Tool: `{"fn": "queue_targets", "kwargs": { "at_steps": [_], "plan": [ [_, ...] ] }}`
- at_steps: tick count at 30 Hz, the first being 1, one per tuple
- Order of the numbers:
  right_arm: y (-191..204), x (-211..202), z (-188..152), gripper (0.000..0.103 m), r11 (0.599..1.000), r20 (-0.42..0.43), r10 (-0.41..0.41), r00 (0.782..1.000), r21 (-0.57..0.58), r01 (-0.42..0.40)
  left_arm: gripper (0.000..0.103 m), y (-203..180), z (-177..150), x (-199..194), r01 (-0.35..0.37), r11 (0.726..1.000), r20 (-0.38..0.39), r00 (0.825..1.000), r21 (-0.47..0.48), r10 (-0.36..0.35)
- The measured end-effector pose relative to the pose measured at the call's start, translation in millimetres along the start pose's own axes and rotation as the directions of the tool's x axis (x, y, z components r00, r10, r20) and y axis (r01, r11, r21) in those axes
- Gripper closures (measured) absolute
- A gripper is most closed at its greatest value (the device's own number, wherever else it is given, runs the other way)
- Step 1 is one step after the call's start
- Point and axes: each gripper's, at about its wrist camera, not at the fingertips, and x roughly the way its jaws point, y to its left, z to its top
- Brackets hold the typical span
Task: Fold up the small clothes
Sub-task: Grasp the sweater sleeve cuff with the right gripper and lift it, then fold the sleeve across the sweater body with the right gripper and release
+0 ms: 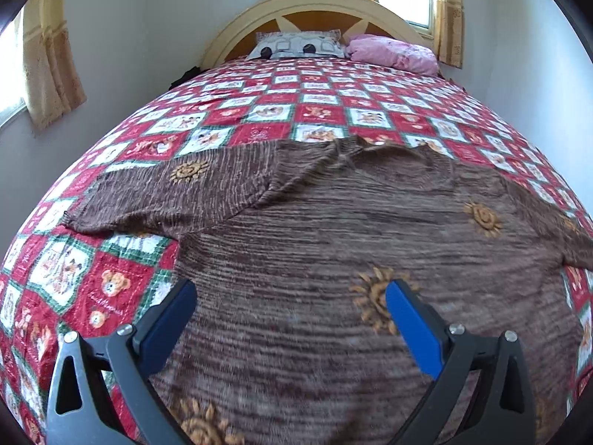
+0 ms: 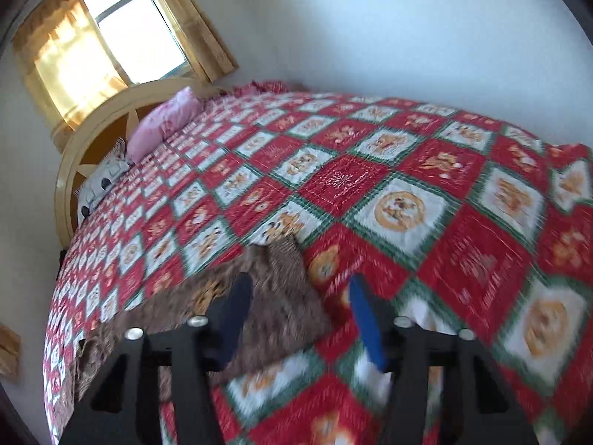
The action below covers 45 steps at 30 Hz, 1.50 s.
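Brown knit top (image 1: 333, 222) with orange sun motifs lies spread flat on the bed, filling the lower centre and right of the left wrist frame; neckline at the far edge toward the headboard, body running from there down to the bottom of the frame, so long axis is near-to-far along the bed. One sleeve (image 1: 148, 193) sticks out flat toward mid left, crosswise to the body; the other sleeve runs off at the right edge. Left gripper (image 1: 291, 291) sits low over the garment's body, blue fingers (image 1: 411, 322) wide apart, nothing between them. In the right wrist view, blurred, the right gripper (image 2: 298, 285) is also spread open and empty, over a sleeve end of the brown top (image 2: 281, 296) at lower centre; cannot tell if a finger touches the cloth. Surface is a red, white and green patchwork quilt (image 1: 259, 111) with teddy-bear squares, covering the whole bed. Curved cream headboard (image 1: 315, 0) at top centre, a grey patterned pillow (image 1: 296, 46) and a pink pillow (image 1: 393, 52) against it. White walls, windows with yellow curtains (image 2: 74, 55) at upper left of the right wrist frame.
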Motion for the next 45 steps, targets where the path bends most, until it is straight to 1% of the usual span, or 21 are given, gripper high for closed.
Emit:
{"fn": "queue_targets", "kwargs": {
  "at_steps": [2, 5, 6, 7, 10, 11, 12, 13, 15, 16, 18, 20, 22, 24, 26, 31, 35, 38, 40, 43, 45],
  "plan": [
    [1.4, 26.1, 10.1, 0.055, 1.0, -0.034, 0.017, 0.999, -0.002, -0.017, 0.0, 1.0, -1.5, 5.6, -0.002, 1.0, 0.008, 1.0, -0.008, 0.002],
    [2.8, 56.4, 13.1, 0.055, 1.0, -0.087, 0.022, 0.996, 0.003, -0.021, 0.0, 0.4, -4.7, 14.6, -0.018, 1.0, 0.008, 1.0, -0.018, 0.018],
    [5.2, 68.7, 12.0, 0.055, 1.0, -0.111, 0.004, 0.994, -0.009, -0.005, 0.0, 0.5, -4.4, 18.7, -0.023, 1.0, 0.0, 1.0, -0.019, 0.023],
    [6.3, 76.1, 10.6, 0.056, 1.0, -0.121, -0.004, 0.993, -0.013, 0.002, 0.0, 0.4, -4.9, 23.6, -0.024, 1.0, -0.022, 0.999, -0.019, 0.023],
    [13.1, 83.0, 8.1, 0.056, 0.998, -0.102, -0.032, 0.994, -0.055, 0.027, 0.0, 0.7, -5.6, 36.5, -0.004, 1.0, -0.089, 0.996, -0.03, 0.001],
    [17.1, 84.8, 7.1, 0.061, 0.996, -0.105, -0.046, 0.993, -0.081, 0.038, 0.0, 1.0, -6.4, 38.8, 0.0, 0.999, -0.101, 0.995, -0.039, -0.004],
    [21.9, 87.3, 5.6, 0.068, 0.99, -0.108, -0.076, 0.991, -0.127, 0.062, 0.0, 1.9, -6.9, 39.1, 0.003, 0.999, -0.102, 0.995, -0.046, -0.008],
    [27.4, 89.7, 2.8, 0.071, 0.979, -0.111, -0.11, 0.988, -0.186, 0.088, 0.0, 1.7, -7.5, 38.5, 0.004, 0.999, -0.1, 0.995, -0.046, -0.009],
    [33.6, 89.1, -2.3, 0.08, 0.96, -0.111, -0.124, 0.986, -0.265, 0.091, 0.0, 1.5, -7.8, 38.1, 0.003, 0.999, -0.1, 0.995, -0.046, -0.008],
    [34.8, 87.6, -4.2, 0.082, 0.955, -0.113, -0.121, 0.986, -0.286, 0.084, 0.0, 1.1, -8.2, 37.6, 0.002, 0.999, -0.099, 0.995, -0.046, -0.006],
    [32.6, 86.0, -4.3, 0.089, 0.959, -0.13, -0.097, 0.987, -0.279, 0.057, 0.0, 1.3, -8.7, 38.3, 0.001, 0.999, -0.1, 0.995, -0.043, -0.005],
    [27.3, 84.0, -1.1, 0.092, 0.971, -0.149, -0.065, 0.987, -0.239, 0.028, 0.0, 1.9, -10.0, 38.1, 0.0, 0.999, -0.099, 0.995, -0.042, -0.004],
    [21.0, 78.2, 4.7, 0.093, 0.985, -0.156, -0.026, 0.987, -0.17, -0.001, 0.0, 2.6, -10.6, 37.9, 0.008, 0.999, -0.1, 0.995, -0.049, -0.012],
    [20.1, 67.4, 13.7, 0.093, 0.993, -0.125, 0.008, 0.992, -0.117, -0.023, 0.0, 4.7, -9.8, 39.4, 0.017, 0.998, -0.1, 0.995, -0.057, -0.023],
    [26.6, 58.9, 20.0, 0.093, 0.994, -0.11, 0.025, 0.994, -0.1, -0.036, 0.0, 5.4, -9.5, 39.6, 0.02, 0.998, -0.1, 0.995, -0.06, -0.026],
    [74.3, 26.5, 23.2, 0.093, 0.988, -0.079, 0.048, 0.996, -0.144, -0.059, 0.0, 6.3, -8.7, 40.4, 0.025, 0.998, -0.1, 0.995, -0.064, -0.031],
    [133.3, -1.4, 7.2, 0.093, 0.969, -0.098, 0.134, 0.986, -0.195, -0.152, 0.0, 7.7, -8.4, 40.4, 0.031, 0.997, -0.098, 0.994, -0.068, -0.037],
    [197.7, -20.5, -24.4, 0.093, 0.928, -0.134, 0.219, 0.966, -0.277, -0.249, 0.0, 8.6, -8.6, 40.0, 0.038, 0.997, -0.095, 0.994, -0.074, -0.045],
    [234.5, -24.1, -47.6, 0.093, 0.901, -0.159, 0.258, 0.953, -0.317, -0.297, 0.0, 9.1, -9.2, 39.5, 0.043, 0.996, -0.092, 0.994, -0.077, -0.05],
    [301.3, -12.1, -92.8, 0.093, 0.851, -0.211, 0.299, 0.931, -0.382, -0.36, 0.0, 10.1, -9.2, 39.3, 0.05, 0.995, -0.088, 0.994, -0.083, -0.058],
    [330.8, 3.9, -118.6, 0.093, 0.839, -0.256, 0.31, 0.916, -0.379, -0.39, 0.0, 10.1, -9.3, 39.2, 0.054, 0.995, -0.086, 0.994, -0.086, -0.062]
  ]
}}
